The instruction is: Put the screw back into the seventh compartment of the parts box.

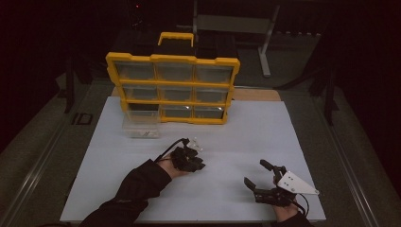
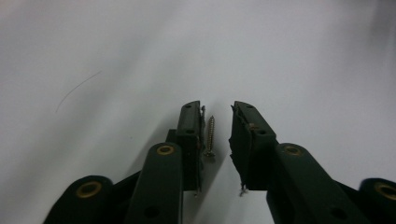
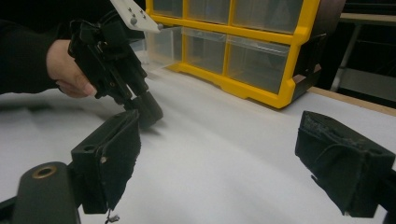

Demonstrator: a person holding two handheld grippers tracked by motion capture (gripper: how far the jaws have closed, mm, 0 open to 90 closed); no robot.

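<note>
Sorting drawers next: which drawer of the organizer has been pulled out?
The bottom-left drawer: it sits out on the table, the rest stay shut in the organizer.

Nothing readable for you here, no text, labels, brand marks or numbers anywhere. The yellow organizer (image 1: pixel 173 88) has plain drawer fronts, and the white table (image 1: pixel 236 142) in front of it carries no print either.
</note>
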